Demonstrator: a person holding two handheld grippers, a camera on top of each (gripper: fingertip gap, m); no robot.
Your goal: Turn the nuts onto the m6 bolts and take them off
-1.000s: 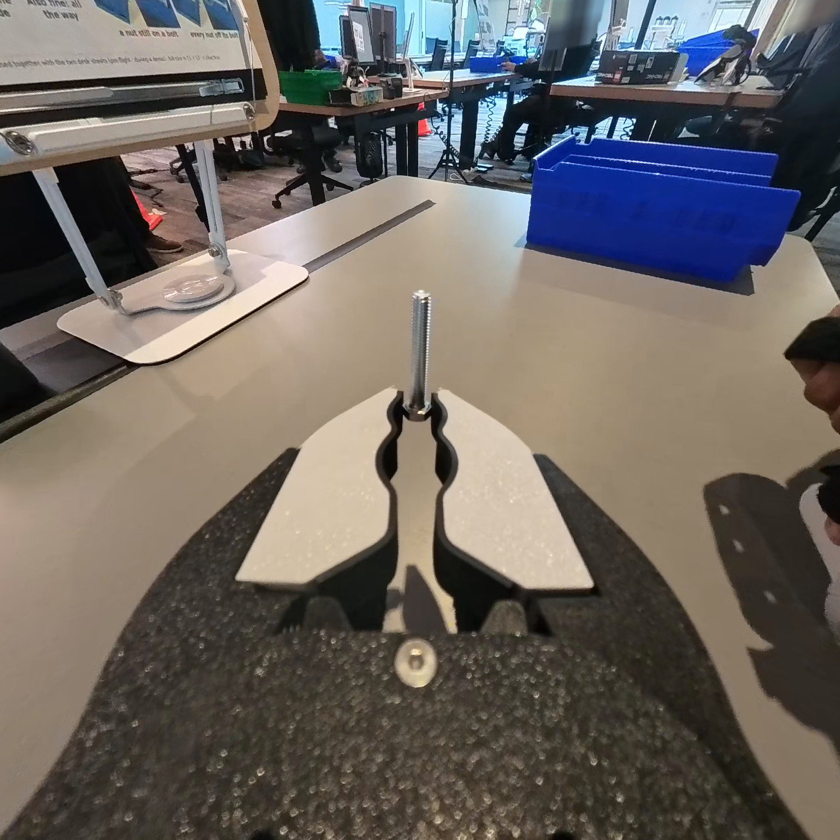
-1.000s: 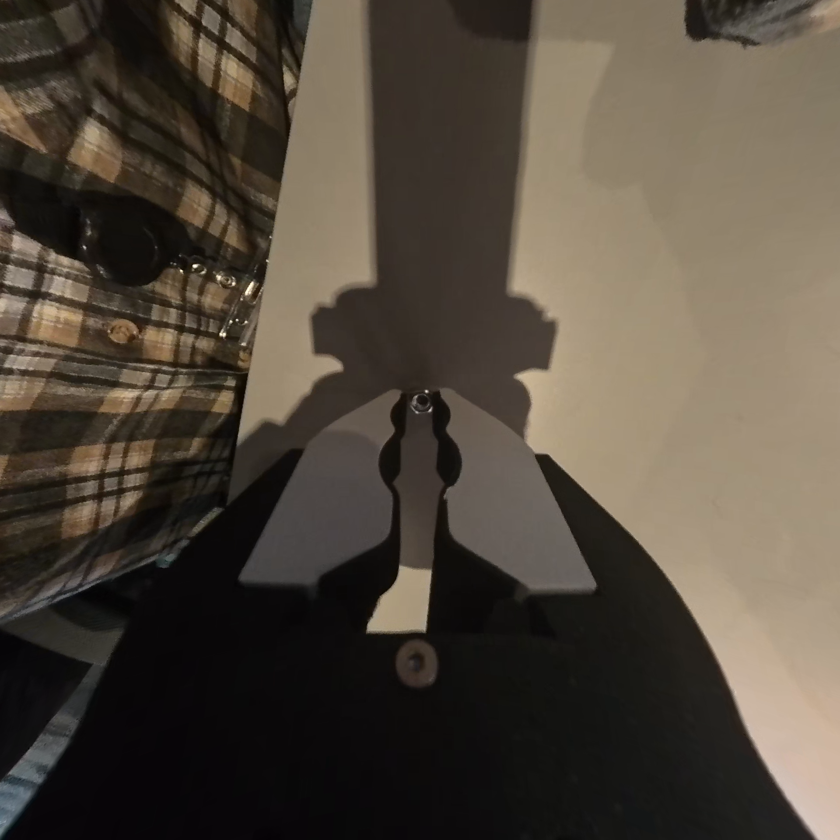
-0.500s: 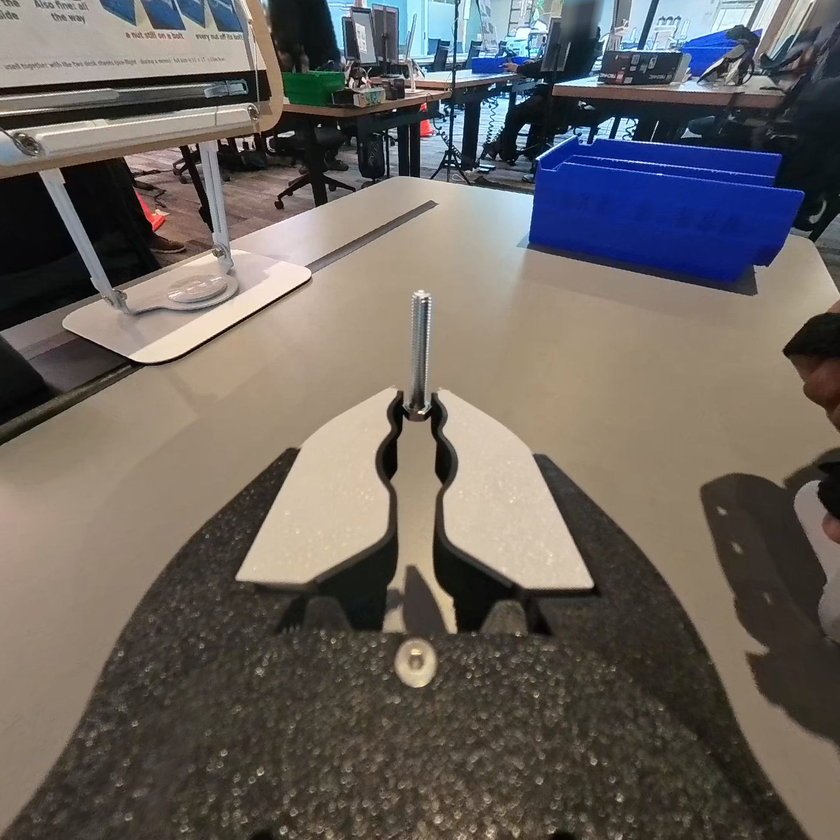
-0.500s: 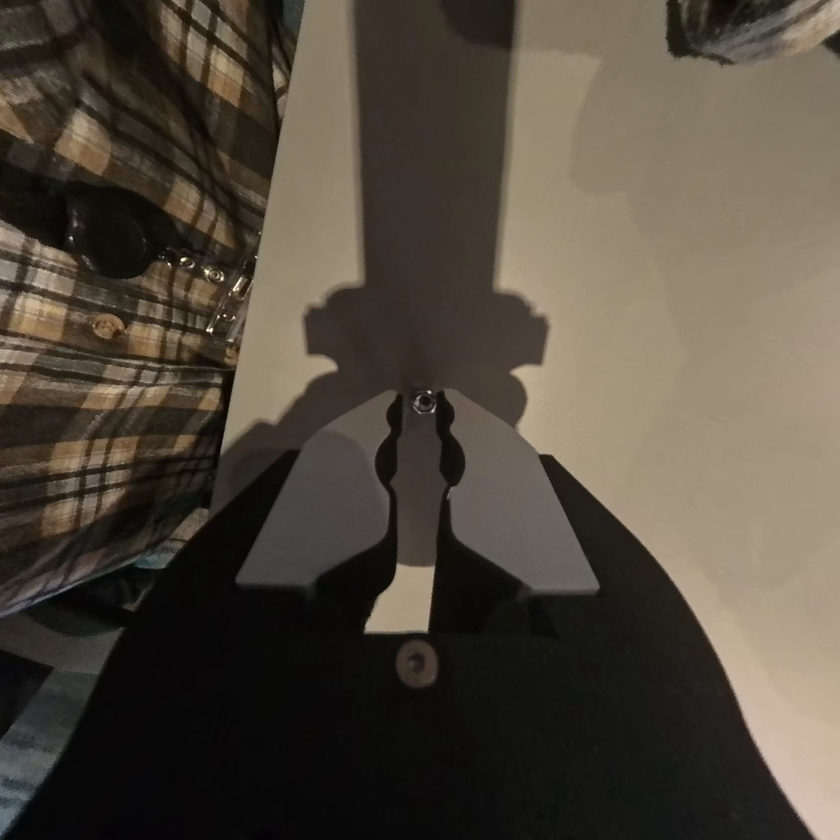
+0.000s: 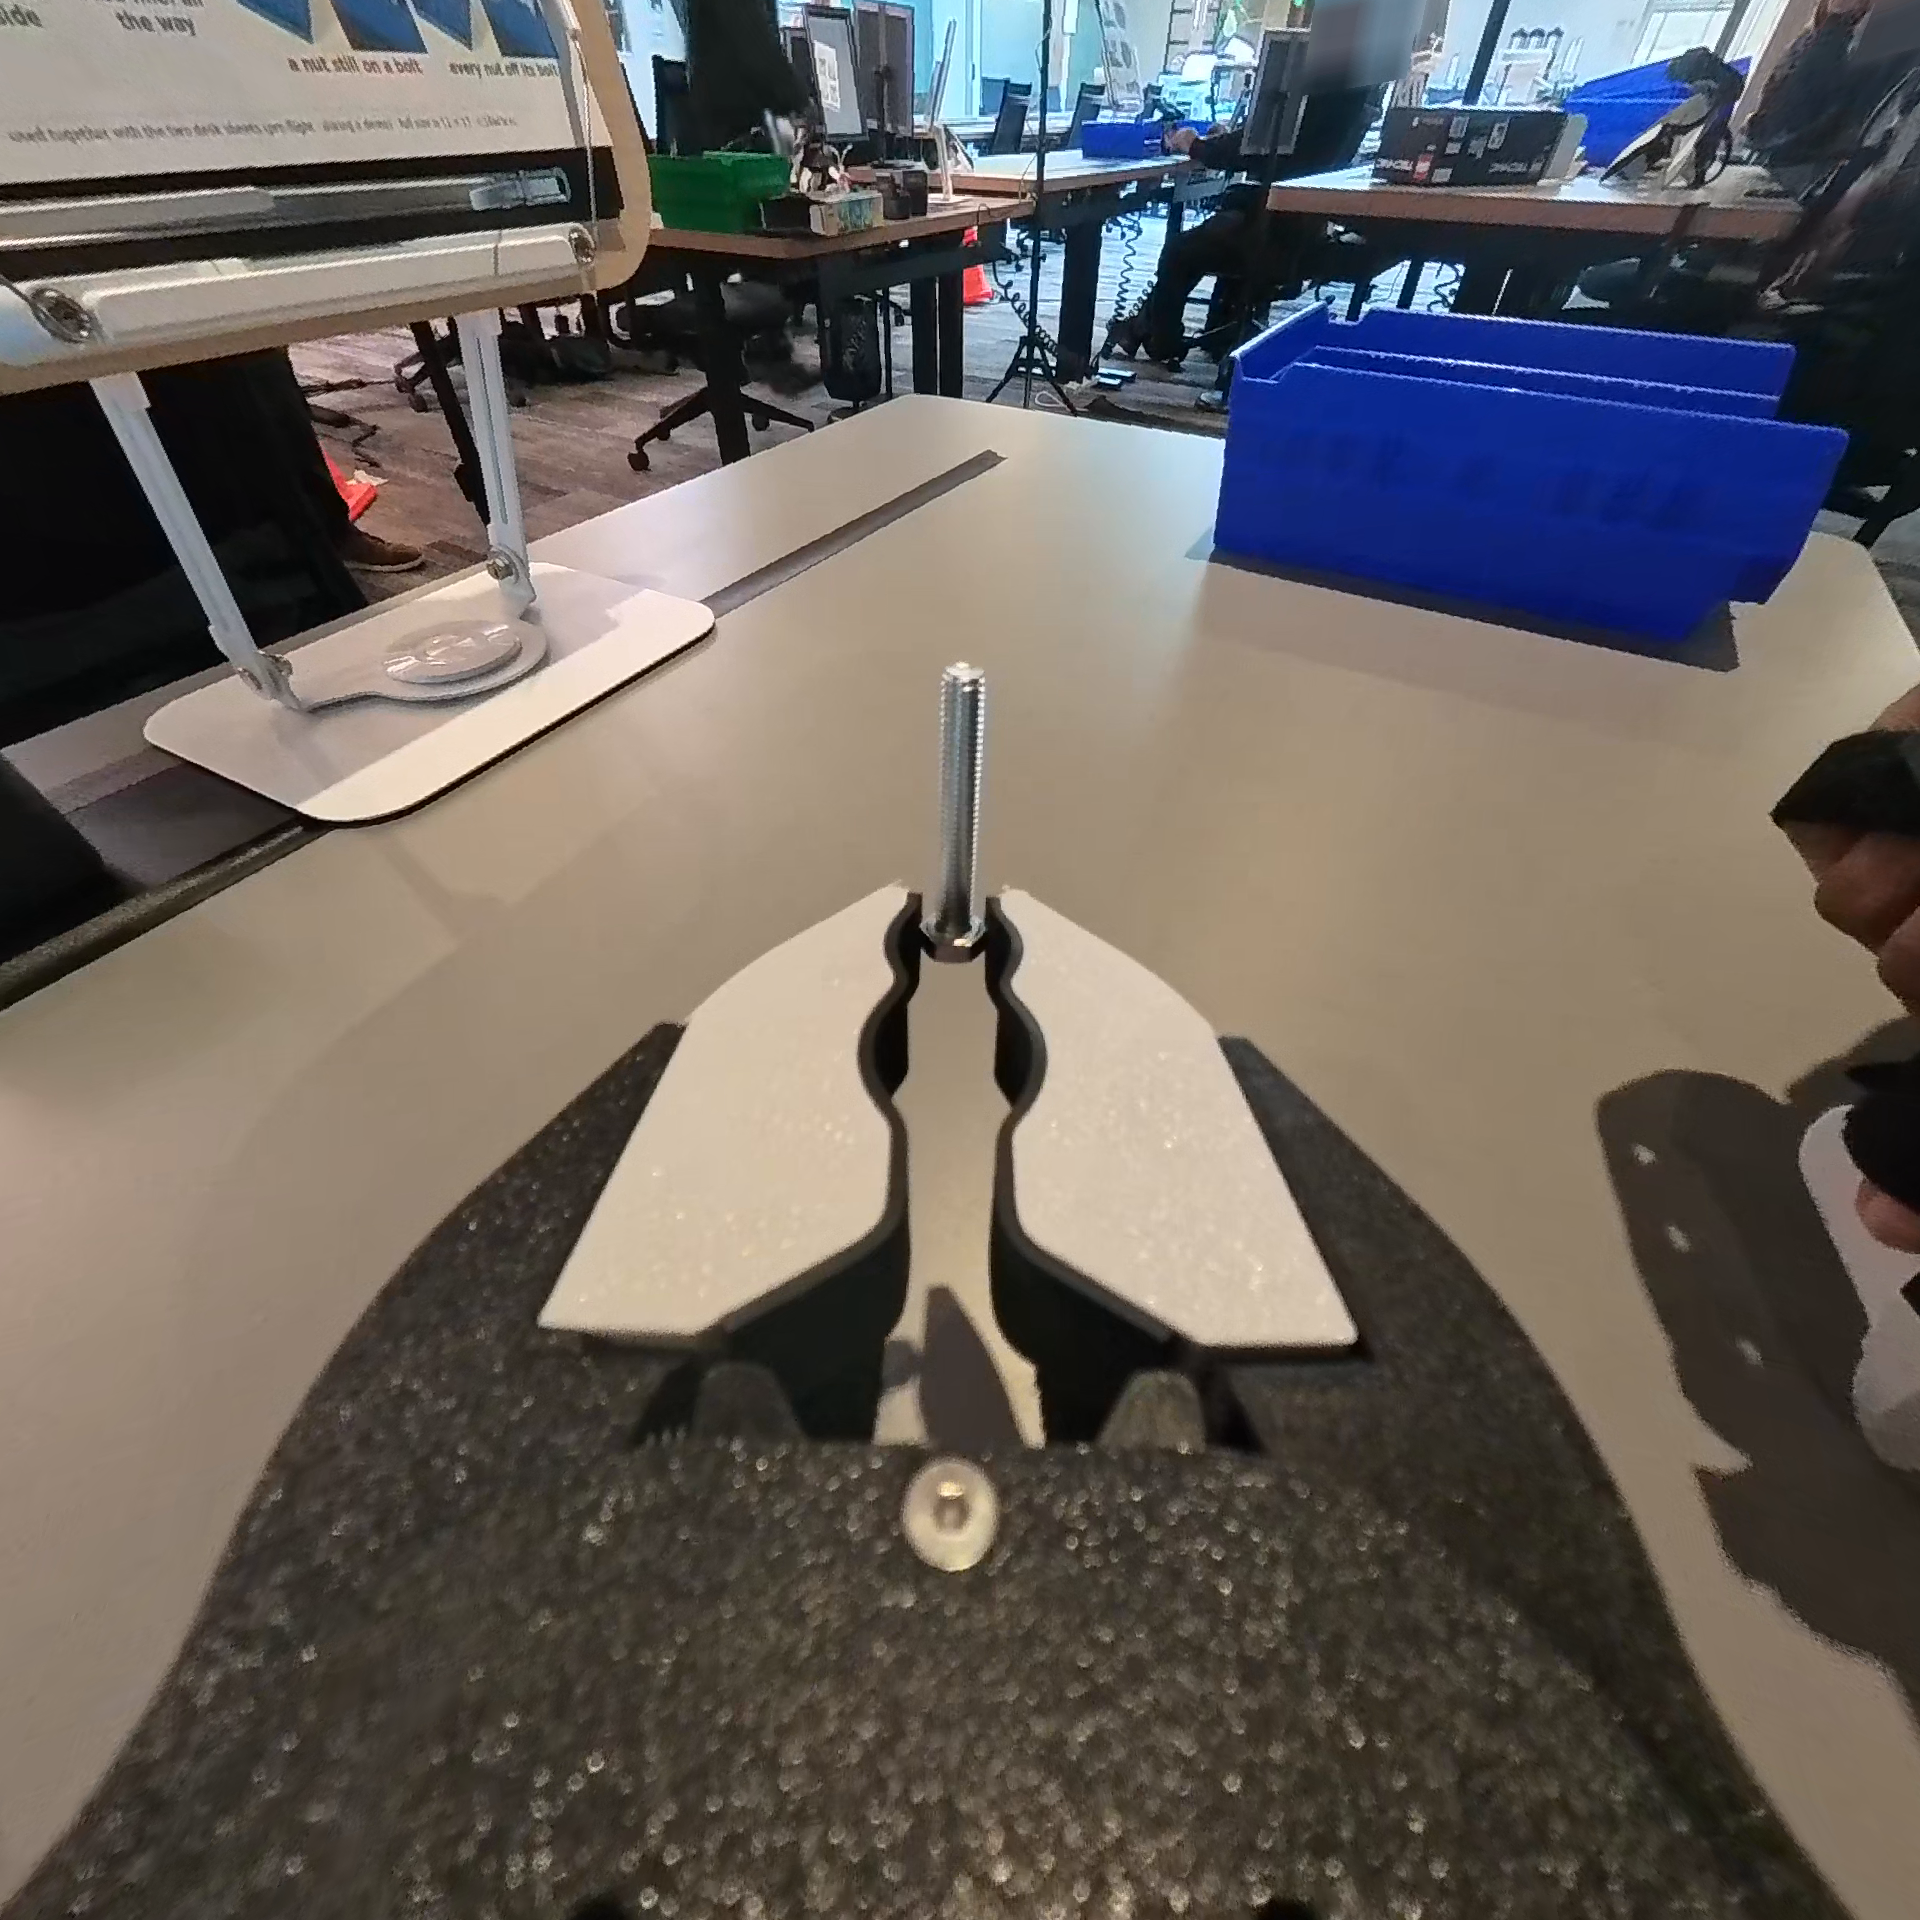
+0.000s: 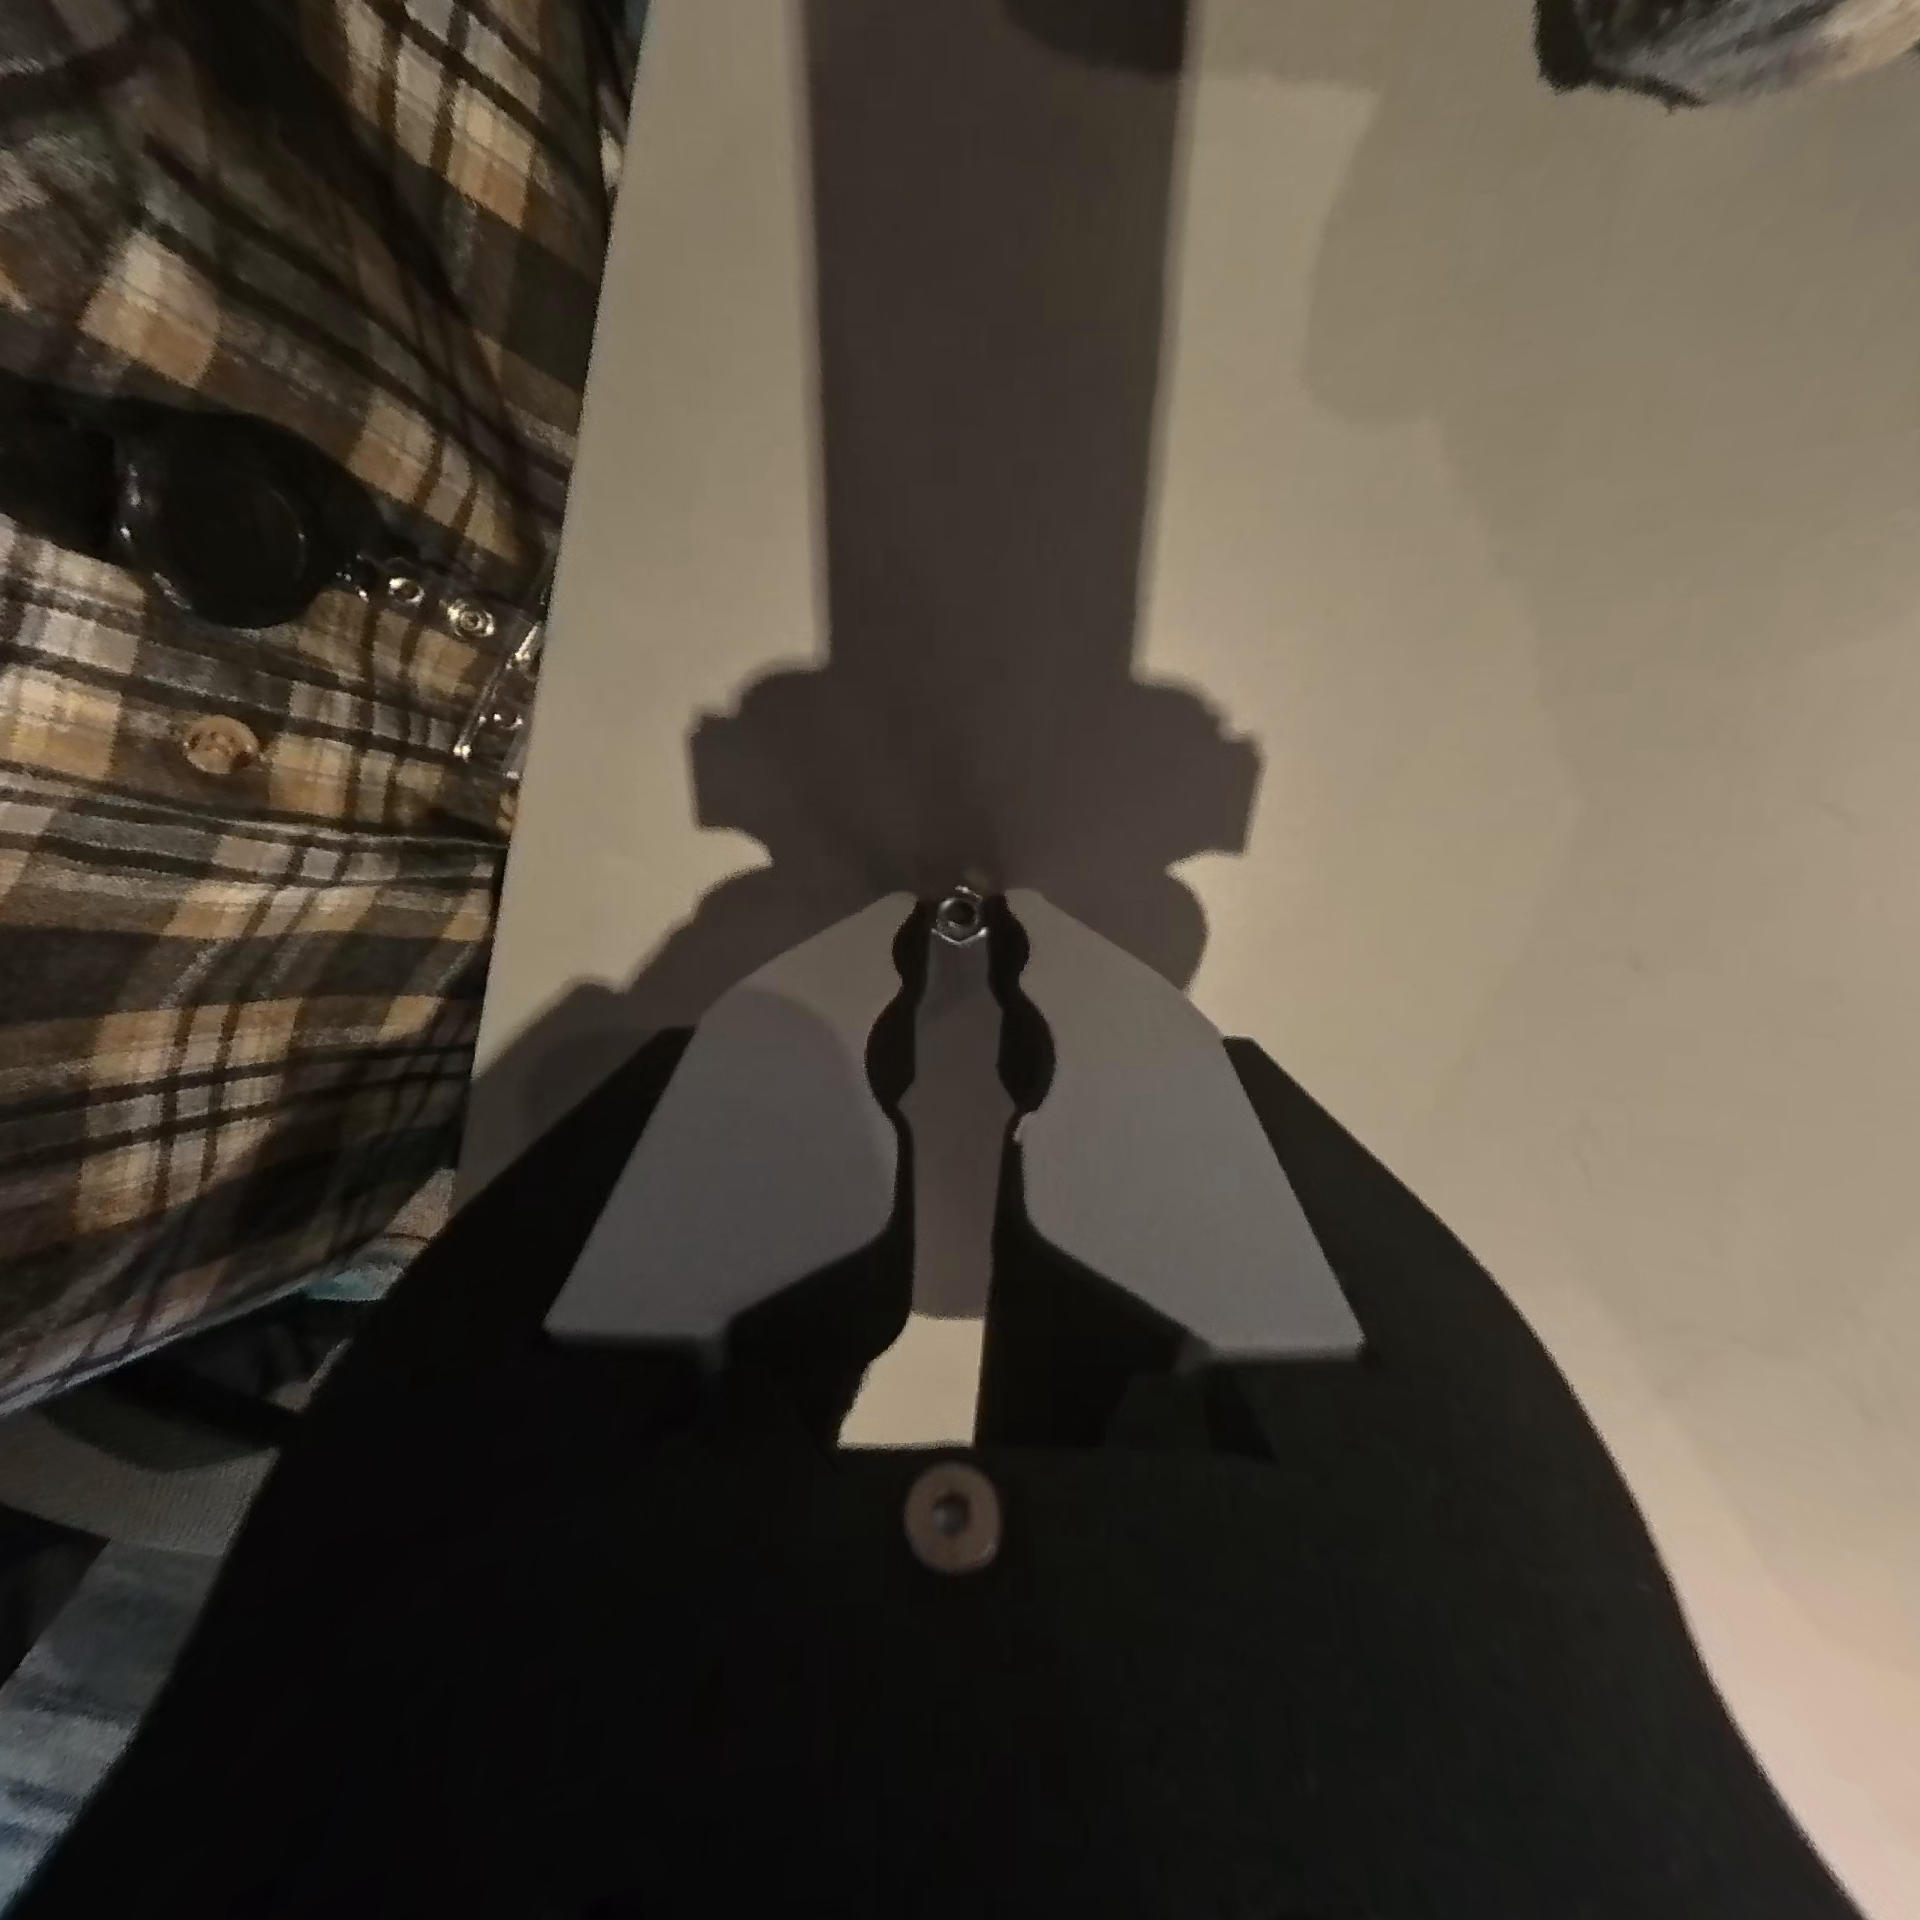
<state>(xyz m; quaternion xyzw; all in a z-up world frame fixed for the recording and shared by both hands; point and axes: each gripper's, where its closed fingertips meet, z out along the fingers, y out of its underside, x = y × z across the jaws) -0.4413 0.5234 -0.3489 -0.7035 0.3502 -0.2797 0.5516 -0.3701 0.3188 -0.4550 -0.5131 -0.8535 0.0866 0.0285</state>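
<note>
Open-plan office, desks (image 5: 852, 223), monitors (image 5: 831, 73), chairs (image 5: 727, 343)

- From my left wrist camera, the person's hand (image 5: 1870, 935) is cut off by the right edge.
- The white board (image 5: 291, 73) on its stand runs off the top-left corner.
- A mosaic patch hides someone seated at the far desks.
- In my right wrist camera, the nut (image 6: 957, 920) sits in deep shadow, too small to read its threads.
- The plaid shirt (image 6: 260, 727) is cropped at the left edge.
</note>
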